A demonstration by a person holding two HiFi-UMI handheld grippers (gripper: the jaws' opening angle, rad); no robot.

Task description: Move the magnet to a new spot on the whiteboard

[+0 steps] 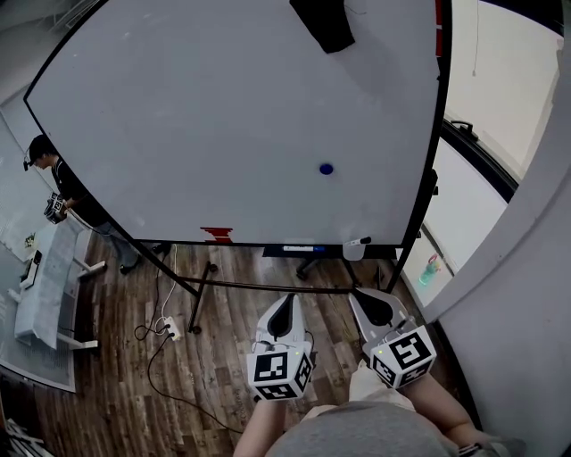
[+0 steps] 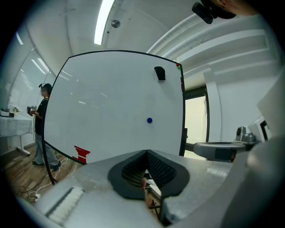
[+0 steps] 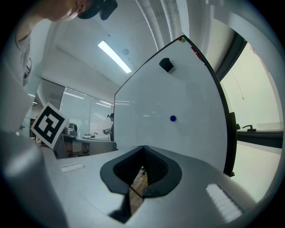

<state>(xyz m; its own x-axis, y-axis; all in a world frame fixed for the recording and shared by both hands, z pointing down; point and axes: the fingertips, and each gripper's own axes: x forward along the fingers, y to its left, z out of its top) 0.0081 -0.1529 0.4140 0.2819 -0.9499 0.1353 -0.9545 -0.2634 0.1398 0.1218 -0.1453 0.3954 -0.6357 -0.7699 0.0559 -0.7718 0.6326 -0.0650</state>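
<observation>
The blue magnet (image 1: pixel 326 168) clings to the whiteboard (image 1: pixel 178 134), well ahead of and above my fingertips, nothing touching it; by my reckoning the whole move is yet to do. I hold my left gripper (image 1: pixel 286 302) and right gripper (image 1: pixel 361 296) low and side by side, both pointed boardward, both clenched on nothing.

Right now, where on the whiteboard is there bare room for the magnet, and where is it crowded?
The whiteboard is bare across its left half, from the left frame edge to the blue magnet, above the red marking. Also free: the strip between the blue magnet and the bottom tray. Tightest is the top right, around the black block.
</observation>
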